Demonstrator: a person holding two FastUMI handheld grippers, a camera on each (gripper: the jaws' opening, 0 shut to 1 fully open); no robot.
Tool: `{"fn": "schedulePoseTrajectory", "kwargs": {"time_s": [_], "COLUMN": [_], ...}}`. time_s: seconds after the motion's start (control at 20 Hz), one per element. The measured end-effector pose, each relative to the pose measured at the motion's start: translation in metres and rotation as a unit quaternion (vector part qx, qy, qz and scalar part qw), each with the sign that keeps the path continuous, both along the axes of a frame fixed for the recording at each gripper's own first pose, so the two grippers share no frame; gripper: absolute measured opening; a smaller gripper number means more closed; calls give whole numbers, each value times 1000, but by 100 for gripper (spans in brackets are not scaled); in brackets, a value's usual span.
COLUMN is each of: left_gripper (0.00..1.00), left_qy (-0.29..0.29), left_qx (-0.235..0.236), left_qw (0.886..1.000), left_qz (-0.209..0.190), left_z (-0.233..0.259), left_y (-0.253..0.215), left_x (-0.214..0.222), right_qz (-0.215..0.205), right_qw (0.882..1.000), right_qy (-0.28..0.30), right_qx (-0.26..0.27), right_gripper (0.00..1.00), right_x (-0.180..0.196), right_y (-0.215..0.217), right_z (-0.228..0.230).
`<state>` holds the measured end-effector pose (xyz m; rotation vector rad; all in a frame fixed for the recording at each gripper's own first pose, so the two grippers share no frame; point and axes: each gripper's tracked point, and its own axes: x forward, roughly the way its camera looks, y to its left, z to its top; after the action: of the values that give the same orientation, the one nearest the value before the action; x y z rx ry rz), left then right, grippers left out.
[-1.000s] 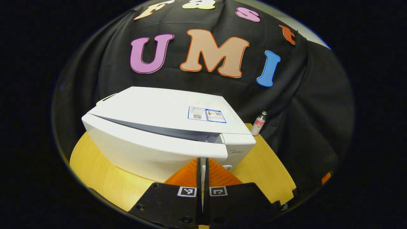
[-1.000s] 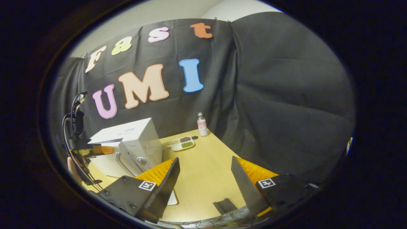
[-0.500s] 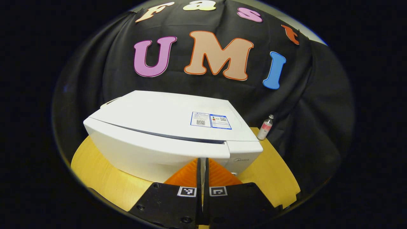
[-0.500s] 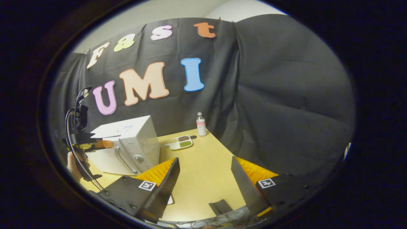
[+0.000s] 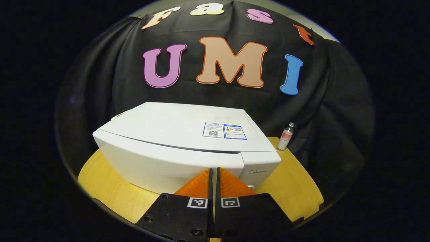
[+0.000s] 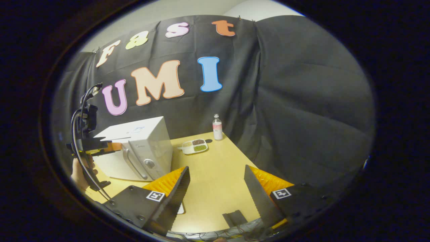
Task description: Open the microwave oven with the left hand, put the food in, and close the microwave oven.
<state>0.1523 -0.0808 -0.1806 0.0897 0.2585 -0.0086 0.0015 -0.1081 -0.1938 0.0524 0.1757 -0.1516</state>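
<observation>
We saw the left gripper with its fingers pressed together at the closed microwave oven door; the food tray sat right of it, the right gripper spread wide.

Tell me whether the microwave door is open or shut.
Shut: the microwave door sits flush with the body, only a thin seam showing.

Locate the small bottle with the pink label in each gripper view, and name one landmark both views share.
Left gripper view: the bottle stands right of centre, at the table's far edge, right of the microwave.
Right gripper view: the bottle stands near centre, just behind the food tray.
Shared landmark: the white microwave.
</observation>
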Motion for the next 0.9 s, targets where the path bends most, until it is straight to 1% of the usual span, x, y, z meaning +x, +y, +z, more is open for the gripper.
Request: {"fn": "schedulePoseTrajectory", "kwargs": {"time_s": [0.05,0.1,0.15,0.2,0.25,0.3,0.4,0.55,0.65,0.8,0.9], "left_gripper": [0,0,2,0,0,0,1,3,13,20,27], "left_qy": [1,-22,-46,-60,-59,-56,-59,-51,-52,-47,-45], "left_qx": [6,11,18,37,59,61,36,27,21,26,28], "left_qw": [1000,1000,999,997,996,996,997,998,998,998,999], "left_qz": [7,2,-15,-22,-14,-15,-34,-38,-35,-19,-10], "left_z": [4,16,33,44,48,49,52,51,53,59,63], "left_y": [2,-2,-11,-14,-9,-10,-25,-24,-15,4,11], "left_x": [3,7,13,19,19,19,16,-5,-22,-52,-71], "right_qz": [5,10,14,18,22,27,29,31,36,51,68], "right_qw": [1000,1000,1000,1000,1000,999,999,999,998,997,996], "right_qy": [0,1,3,4,3,2,-5,-27,-38,-52,-55], "right_qx": [1,-1,-6,-12,-18,-22,-21,-14,-20,-33,-33], "right_gripper": [92,92,92,92,92,92,92,92,92,92,92], "right_x": [0,-1,-1,-5,-5,-5,-4,2,8,15,20], "right_y": [2,4,5,4,5,7,7,7,8,15,25], "right_z": [0,0,0,-3,0,3,15,40,56,77,86]}}
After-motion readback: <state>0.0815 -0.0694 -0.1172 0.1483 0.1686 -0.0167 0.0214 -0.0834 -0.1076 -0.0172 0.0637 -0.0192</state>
